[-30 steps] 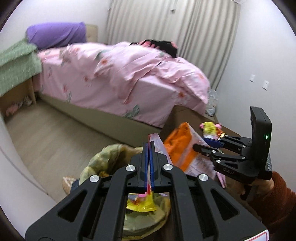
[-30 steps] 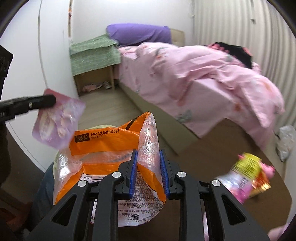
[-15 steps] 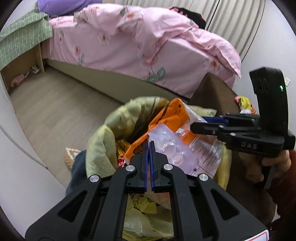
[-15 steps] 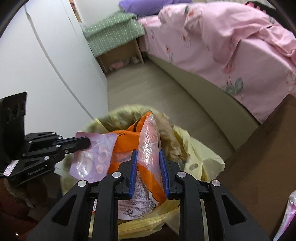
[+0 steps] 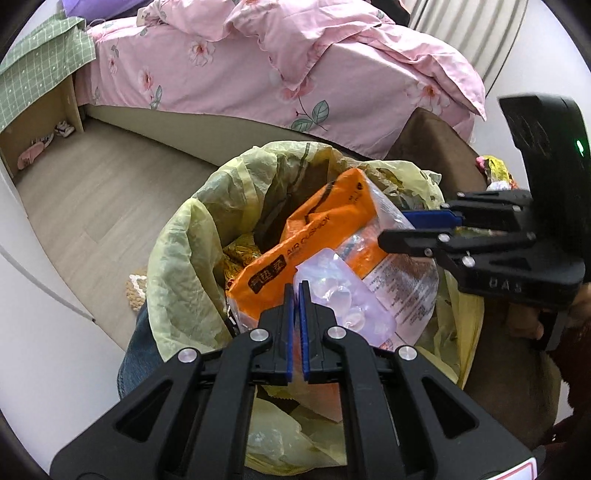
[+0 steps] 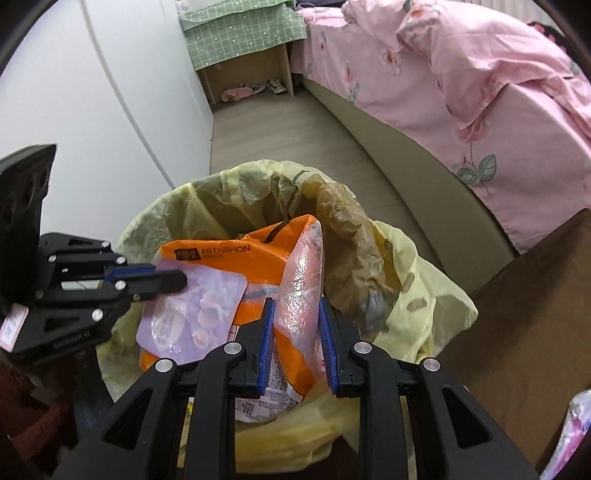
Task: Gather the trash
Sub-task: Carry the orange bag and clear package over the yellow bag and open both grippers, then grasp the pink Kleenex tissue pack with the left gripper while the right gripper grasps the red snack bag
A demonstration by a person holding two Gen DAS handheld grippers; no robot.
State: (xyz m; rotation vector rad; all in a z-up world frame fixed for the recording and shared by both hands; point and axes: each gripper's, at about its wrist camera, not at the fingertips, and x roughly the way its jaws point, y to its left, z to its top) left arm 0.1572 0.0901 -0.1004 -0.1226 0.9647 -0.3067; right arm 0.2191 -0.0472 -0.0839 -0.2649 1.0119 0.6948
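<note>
Over a bin lined with a crinkled, translucent yellow bag (image 5: 173, 258), 2 black hand-held grippers each carry a piece of trash. The left gripper (image 5: 295, 291) has its blue-padded jaws all but closed, with only a sliver of gap between them; from the right wrist view its fingers pinch the edge of a flat, pale lilac blister pack (image 6: 192, 314) with rounded corners and small clear bubbles. That grip is hard to judge from the left wrist view, where the pack (image 5: 343, 295) lies just past the fingertips. The right gripper (image 6: 295, 306) stands partly open, its pads pressed on a clear, dimpled fold of a glossy orange plastic packet (image 6: 258, 254) printed "AIR CUSHION". Both items hang inside the mouth of the bag, the lilac pack lying against the orange packet (image 5: 306, 243), above crumpled wrappers deeper in the liner.

Only the left wrist view shows the person's hand (image 5: 524, 321) gripping the right gripper's handle, and a bright snack wrapper (image 5: 495, 173) on a dark brown surface (image 5: 428, 144) beside the bin. Only the right wrist view shows a white curved wall panel (image 6: 110, 110). Both views take in the bed's rumpled pink floral quilt (image 5: 295, 66), a green checked cloth (image 6: 236, 29) over a wooden nightstand and pale wood-grain flooring (image 5: 110, 192).
</note>
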